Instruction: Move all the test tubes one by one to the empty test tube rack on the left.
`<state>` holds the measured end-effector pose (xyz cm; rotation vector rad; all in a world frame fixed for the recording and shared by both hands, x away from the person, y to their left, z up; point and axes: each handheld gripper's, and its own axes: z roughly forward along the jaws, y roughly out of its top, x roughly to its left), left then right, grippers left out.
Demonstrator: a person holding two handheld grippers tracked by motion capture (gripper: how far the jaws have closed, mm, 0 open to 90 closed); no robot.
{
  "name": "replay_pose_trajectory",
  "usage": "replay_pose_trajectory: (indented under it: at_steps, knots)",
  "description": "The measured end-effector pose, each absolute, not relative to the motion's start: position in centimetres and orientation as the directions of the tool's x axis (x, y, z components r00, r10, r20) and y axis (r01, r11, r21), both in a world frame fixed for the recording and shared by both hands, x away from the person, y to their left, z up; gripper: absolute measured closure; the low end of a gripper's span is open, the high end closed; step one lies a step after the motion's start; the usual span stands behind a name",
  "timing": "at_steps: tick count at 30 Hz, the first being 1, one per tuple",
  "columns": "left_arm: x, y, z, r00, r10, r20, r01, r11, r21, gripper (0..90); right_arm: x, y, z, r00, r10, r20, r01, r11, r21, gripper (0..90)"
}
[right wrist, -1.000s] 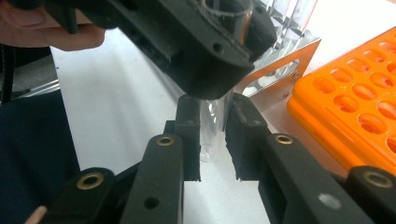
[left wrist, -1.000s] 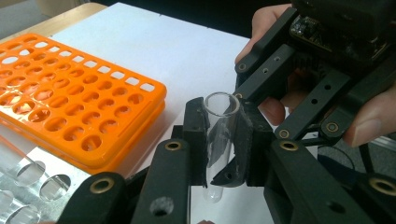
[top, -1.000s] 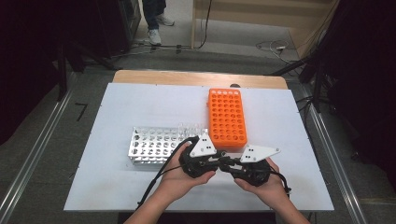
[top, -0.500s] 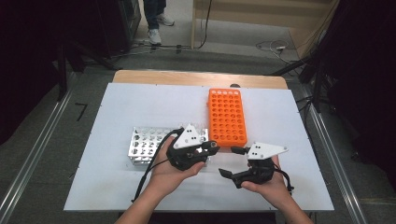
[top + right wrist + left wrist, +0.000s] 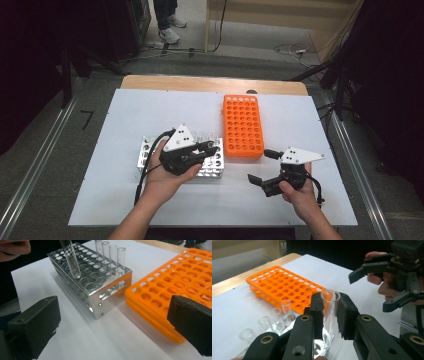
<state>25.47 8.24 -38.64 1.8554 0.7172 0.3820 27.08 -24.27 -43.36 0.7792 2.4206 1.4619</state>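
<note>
My left gripper [image 5: 329, 315] pinches a glass tube [image 5: 329, 312] at frame centre, above the metal rack [image 5: 150, 155]. My right gripper [image 5: 261, 167], lower right, has just been opening and stands spread, nothing between its jaws. Tube tip possibly over a hole; I should keep it upright and lower slowly.

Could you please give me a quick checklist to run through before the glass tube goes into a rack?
1. Left gripper clamped on the test tube: ok.
2. Tube lifted clear of the metal rack: ok, seen in the right gripper view.
3. Right gripper, whose jaws have just been opening, empty and apart from the tube: ok.
4. Orange rack has free holes: ok.
5. Tube free of cracks: cannot tell.
</note>
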Motion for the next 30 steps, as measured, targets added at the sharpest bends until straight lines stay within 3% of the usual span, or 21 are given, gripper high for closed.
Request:
replay_pose_trajectory:
  at_steps: [30]
  knots:
    - [29.0,13.9,-38.1,0.650,0.759,-0.049,0.322,-0.216,0.922,76.8,26.6,-29.4,-43.9,-0.772,0.629,0.093,0.370,0.326,0.870,0.0]
